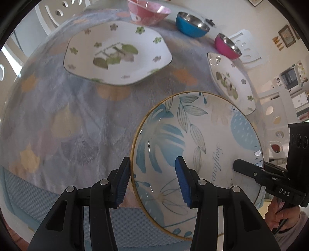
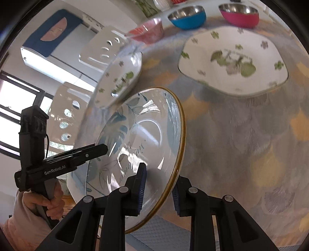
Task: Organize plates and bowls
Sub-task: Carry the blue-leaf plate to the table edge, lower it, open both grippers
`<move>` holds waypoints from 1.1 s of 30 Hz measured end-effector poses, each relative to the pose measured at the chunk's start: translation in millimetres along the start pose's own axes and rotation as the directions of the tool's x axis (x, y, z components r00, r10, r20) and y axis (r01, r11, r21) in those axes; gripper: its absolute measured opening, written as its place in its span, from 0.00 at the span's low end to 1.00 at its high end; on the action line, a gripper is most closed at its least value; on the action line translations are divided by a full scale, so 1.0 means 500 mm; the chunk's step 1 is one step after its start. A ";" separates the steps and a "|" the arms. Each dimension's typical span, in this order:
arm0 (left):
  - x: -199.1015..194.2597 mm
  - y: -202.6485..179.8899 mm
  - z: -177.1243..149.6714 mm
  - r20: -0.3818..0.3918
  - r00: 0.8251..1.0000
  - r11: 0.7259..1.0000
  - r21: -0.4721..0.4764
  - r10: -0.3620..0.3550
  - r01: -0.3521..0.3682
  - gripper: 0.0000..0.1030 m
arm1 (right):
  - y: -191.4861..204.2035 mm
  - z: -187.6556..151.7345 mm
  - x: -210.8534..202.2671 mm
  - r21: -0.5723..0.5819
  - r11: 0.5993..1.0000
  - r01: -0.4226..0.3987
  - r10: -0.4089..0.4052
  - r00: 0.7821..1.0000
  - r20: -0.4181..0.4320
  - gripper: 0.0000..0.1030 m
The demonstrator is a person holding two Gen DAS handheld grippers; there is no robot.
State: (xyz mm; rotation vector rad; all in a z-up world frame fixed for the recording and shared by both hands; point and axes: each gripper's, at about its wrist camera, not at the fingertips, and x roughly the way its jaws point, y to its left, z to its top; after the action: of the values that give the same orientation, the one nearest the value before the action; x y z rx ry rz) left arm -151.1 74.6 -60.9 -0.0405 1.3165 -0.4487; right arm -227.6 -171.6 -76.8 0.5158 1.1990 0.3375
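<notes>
A round blue-leaf plate (image 1: 197, 139) with a gold rim is held between both grippers just above the table. My left gripper (image 1: 152, 183) straddles its left rim, one finger under and one over, jaws still apart. My right gripper (image 2: 159, 190) straddles the opposite rim (image 2: 173, 173) the same way; it also shows in the left wrist view (image 1: 249, 170). Two white hexagonal flower plates lie on the cloth, one (image 1: 117, 52) far left and one (image 1: 231, 81) at the right edge. A pink patterned bowl (image 1: 148, 11), a blue steel bowl (image 1: 192, 24) and a magenta steel bowl (image 1: 227, 46) stand at the far side.
The table carries a pastel patterned cloth (image 1: 67, 123) with a blue mat (image 1: 38, 197) at the near edge. White chairs (image 1: 245, 48) stand around the table. My left gripper and hand show in the right wrist view (image 2: 58, 164).
</notes>
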 end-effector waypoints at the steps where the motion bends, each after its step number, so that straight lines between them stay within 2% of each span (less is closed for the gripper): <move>1: 0.004 0.002 -0.001 -0.006 1.000 1.000 -0.001 0.001 -0.001 0.41 | -0.001 0.000 0.003 0.002 1.000 0.004 -0.004 1.000 -0.004 0.23; 11: 0.013 0.023 0.006 -0.011 1.000 1.000 -0.007 0.013 -0.013 0.41 | 0.000 0.012 0.041 0.033 0.999 0.022 -0.021 0.999 -0.030 0.23; 19: 0.007 0.023 0.012 -0.009 1.000 1.000 0.013 0.012 -0.012 0.41 | -0.022 0.014 0.063 0.086 0.996 0.021 -0.014 0.997 -0.074 0.29; 24: 0.011 0.023 0.015 -0.020 1.000 1.000 0.019 0.012 -0.011 0.42 | -0.028 0.014 0.066 0.094 0.995 0.020 -0.012 0.996 -0.087 0.29; 33: 0.057 0.001 0.017 -0.090 0.991 0.994 0.062 0.095 -0.089 0.47 | -0.029 0.022 0.071 0.139 0.989 0.044 -0.030 0.994 -0.104 0.30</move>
State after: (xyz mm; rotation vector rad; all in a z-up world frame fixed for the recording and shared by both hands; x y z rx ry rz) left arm -137.9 63.6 -85.2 0.0899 1.3900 -0.4138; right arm -205.9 -167.5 -110.0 0.6038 1.3366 0.2504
